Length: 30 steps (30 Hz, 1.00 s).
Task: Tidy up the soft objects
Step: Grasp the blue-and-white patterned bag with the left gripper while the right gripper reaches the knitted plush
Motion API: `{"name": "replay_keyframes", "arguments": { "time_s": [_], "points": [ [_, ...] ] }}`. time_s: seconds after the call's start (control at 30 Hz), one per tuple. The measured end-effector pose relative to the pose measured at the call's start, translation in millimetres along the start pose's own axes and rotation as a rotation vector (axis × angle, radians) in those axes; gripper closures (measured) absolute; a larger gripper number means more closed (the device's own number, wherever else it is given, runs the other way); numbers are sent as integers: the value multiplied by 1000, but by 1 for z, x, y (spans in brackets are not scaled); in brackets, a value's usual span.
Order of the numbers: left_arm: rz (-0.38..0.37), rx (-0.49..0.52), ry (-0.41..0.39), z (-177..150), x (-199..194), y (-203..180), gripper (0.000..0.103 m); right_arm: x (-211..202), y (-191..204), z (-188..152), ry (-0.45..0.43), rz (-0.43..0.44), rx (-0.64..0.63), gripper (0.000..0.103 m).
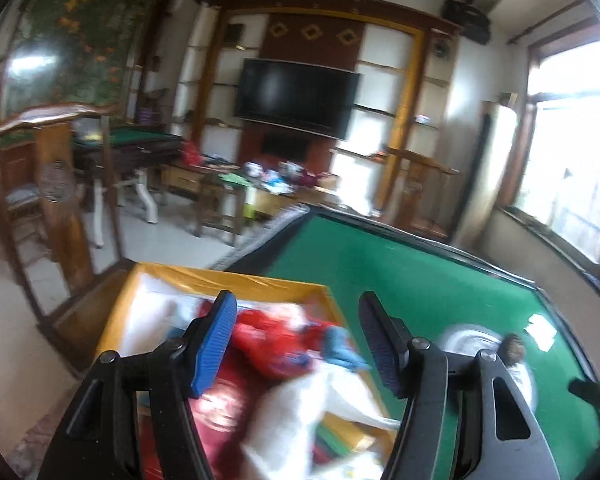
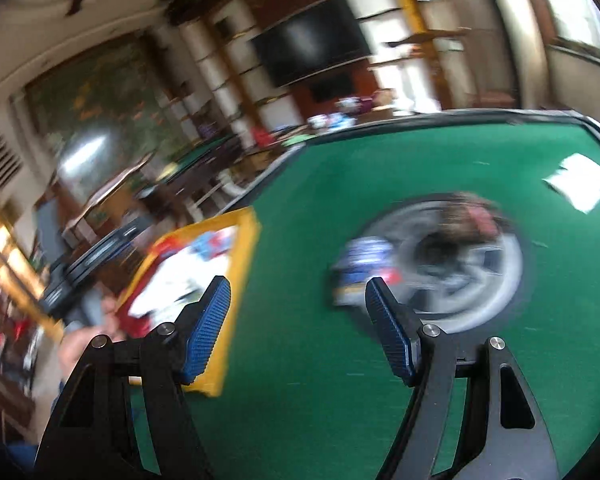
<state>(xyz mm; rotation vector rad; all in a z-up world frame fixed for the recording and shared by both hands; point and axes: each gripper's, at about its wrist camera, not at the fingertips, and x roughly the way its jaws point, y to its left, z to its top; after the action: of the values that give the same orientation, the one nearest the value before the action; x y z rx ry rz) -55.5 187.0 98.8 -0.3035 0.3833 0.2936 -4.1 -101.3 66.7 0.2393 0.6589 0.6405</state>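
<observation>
A yellow-rimmed box (image 1: 228, 278) stands at the left edge of the green table (image 1: 400, 264). It holds a red soft item (image 1: 276, 340), a blue one (image 1: 338, 346) and white cloth (image 1: 296, 412), all blurred. My left gripper (image 1: 296, 344) is open and empty just above the box. My right gripper (image 2: 298, 328) is open and empty above the green felt (image 2: 300, 240), between the box (image 2: 240, 280) and a silver round dish (image 2: 460, 260). A blue-and-white soft item (image 2: 360, 272) lies at the dish's left rim and a dark brownish item (image 2: 472, 216) at its far rim.
A white paper (image 2: 580, 182) lies on the felt at the right. In the left wrist view the dish (image 1: 472, 340) and a dark fuzzy item (image 1: 514, 348) sit right of the gripper. A wooden chair (image 1: 52, 184) stands left of the table. A window (image 1: 572, 168) is on the right.
</observation>
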Motion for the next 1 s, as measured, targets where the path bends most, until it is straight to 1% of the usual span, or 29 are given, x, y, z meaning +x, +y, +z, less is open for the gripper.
{"name": "replay_keyframes", "arguments": {
  "time_s": [0.07, 0.1, 0.13, 0.17, 0.2, 0.27, 0.3, 0.33, 0.4, 0.43, 0.5, 0.63, 0.67, 0.7, 0.73, 0.77, 0.83, 0.93, 1.0],
  "points": [
    [-69, 18, 72, -1, 2, -18, 26, -14, -26, 3, -37, -39, 65, 32],
    [-119, 17, 112, -2, 4, -28, 26, -20, -41, 5, -54, -57, 103, 32],
    [-197, 16, 179, -4, 10, -44, 25, -25, -53, 7, -67, -76, 135, 32],
    [-252, 12, 241, -8, 17, -58, 24, -31, -65, 8, -81, -87, 171, 32],
    [-308, -4, 333, -12, 31, -73, 24, -35, -76, 9, -91, -81, 215, 32],
    [-393, -52, 491, -24, 60, -99, 24, -40, -91, 7, -91, -75, 281, 32],
    [-412, -67, 566, -32, 78, -114, 24, -40, -93, 8, -93, -70, 299, 32],
    [-373, -49, 607, -40, 93, -126, 24, -41, -95, 8, -92, -56, 316, 32],
    [-312, -2, 649, -52, 117, -147, 24, -44, -95, 9, -84, -41, 337, 32],
    [-298, 16, 664, -57, 126, -156, 24, -45, -95, 9, -87, -36, 341, 32],
    [-260, 41, 670, -64, 137, -167, 24, -48, -95, 7, -94, -16, 350, 32],
    [-216, 68, 644, -71, 153, -186, 26, -49, -93, 6, -98, -12, 346, 32],
    [-206, 76, 640, -74, 156, -188, 30, -48, -93, 6, -93, -9, 350, 32],
    [-185, 95, 643, -78, 160, -191, 38, -48, -94, 6, -94, -6, 356, 32],
    [-148, 134, 607, -79, 157, -193, 58, -49, -95, 5, -96, -4, 362, 32],
    [-150, 141, 602, -78, 155, -194, 58, -49, -97, 5, -98, -2, 369, 32],
    [-180, 132, 601, -81, 147, -192, 58, -51, -98, 6, -103, -10, 372, 32],
    [-211, 160, 575, -92, 118, -186, 58, -53, -101, 6, -118, -44, 368, 32],
    [-244, 192, 565, -104, 92, -181, 58, -54, -103, 5, -114, -70, 370, 32]
  ]
}}
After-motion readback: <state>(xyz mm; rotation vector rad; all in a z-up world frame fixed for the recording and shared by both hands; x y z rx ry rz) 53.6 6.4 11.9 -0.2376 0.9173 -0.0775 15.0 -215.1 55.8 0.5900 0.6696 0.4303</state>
